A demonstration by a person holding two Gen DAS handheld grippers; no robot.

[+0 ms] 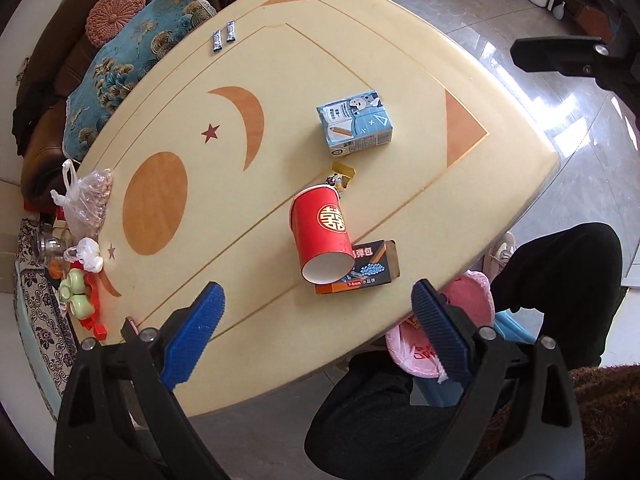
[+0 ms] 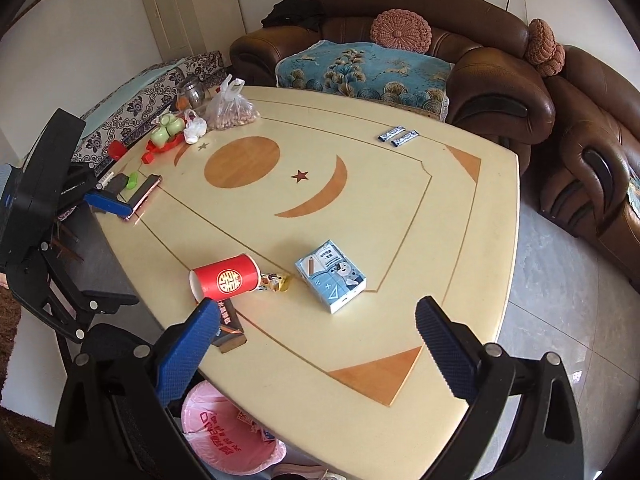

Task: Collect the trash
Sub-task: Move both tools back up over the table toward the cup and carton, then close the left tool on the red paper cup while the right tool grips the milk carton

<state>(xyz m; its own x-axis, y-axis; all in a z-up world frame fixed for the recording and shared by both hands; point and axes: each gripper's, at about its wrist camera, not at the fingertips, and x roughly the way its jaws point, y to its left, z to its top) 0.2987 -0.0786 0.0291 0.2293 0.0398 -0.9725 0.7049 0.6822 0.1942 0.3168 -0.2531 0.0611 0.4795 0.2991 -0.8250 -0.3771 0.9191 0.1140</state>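
Lying on the cream table are one tipped red paper cup, one blue carton, one dark box, one snack wrapper and two sachets, while both the left gripper and the right gripper hang spread wide, gripping nothing.

A cream table with orange inlays, a circle, a crescent and corner triangles, is filling the middle of the room; behind the table a brown leather sofa is standing against a white wall, wearing a blue patterned throw and a pink round cushion; to the right of the table an armchair in the same leather is sitting on a glossy grey tiled floor, which is catching bright daylight; to the left of the sofa a cream cabinet is standing in the corner; a floral-covered bench is running along the table's left side.
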